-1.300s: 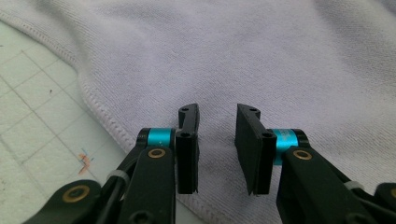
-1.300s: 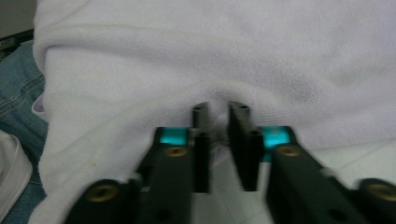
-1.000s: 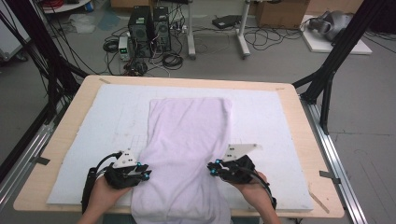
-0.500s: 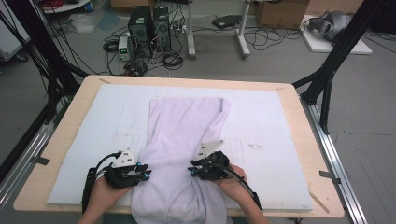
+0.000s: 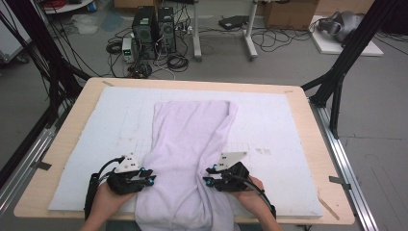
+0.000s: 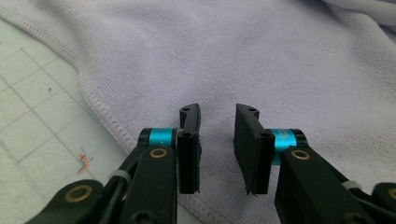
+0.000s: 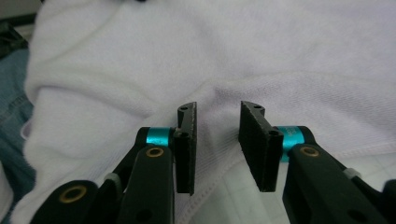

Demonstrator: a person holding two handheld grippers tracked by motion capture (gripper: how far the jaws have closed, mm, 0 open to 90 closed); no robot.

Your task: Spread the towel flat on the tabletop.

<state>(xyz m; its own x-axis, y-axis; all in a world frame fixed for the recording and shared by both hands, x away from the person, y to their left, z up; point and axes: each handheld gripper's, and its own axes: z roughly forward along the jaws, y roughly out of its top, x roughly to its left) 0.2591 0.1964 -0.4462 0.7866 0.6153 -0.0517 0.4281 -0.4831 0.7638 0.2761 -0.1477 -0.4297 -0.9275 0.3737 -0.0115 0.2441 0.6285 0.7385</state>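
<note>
A lavender towel [image 5: 190,139] lies lengthwise on the white mat [image 5: 274,125], and its near end hangs over the table's front edge. My left gripper [image 5: 150,179] rests at the towel's left hem, open, its jaws apart over flat cloth [image 6: 243,56] with nothing pinched [image 6: 217,116]. My right gripper [image 5: 206,177] sits at the towel's right side, where the cloth is bunched inward. Its jaws have just been opening and now stand apart [image 7: 217,114]. A fold of towel [image 7: 210,60] lies ahead of and under them, but the pads do not press on it.
The mat covers most of the wooden table [image 5: 308,110]. Black frame posts [image 5: 344,62] stand at the table's right and left corners. Computer towers [image 5: 154,29] and cables sit on the floor beyond. A person's jeans [image 7: 11,121] show at the left of the right gripper view.
My right gripper has moved left onto the towel, and the towel's lower right edge has been drawn inward with it. The left gripper has stayed put.
</note>
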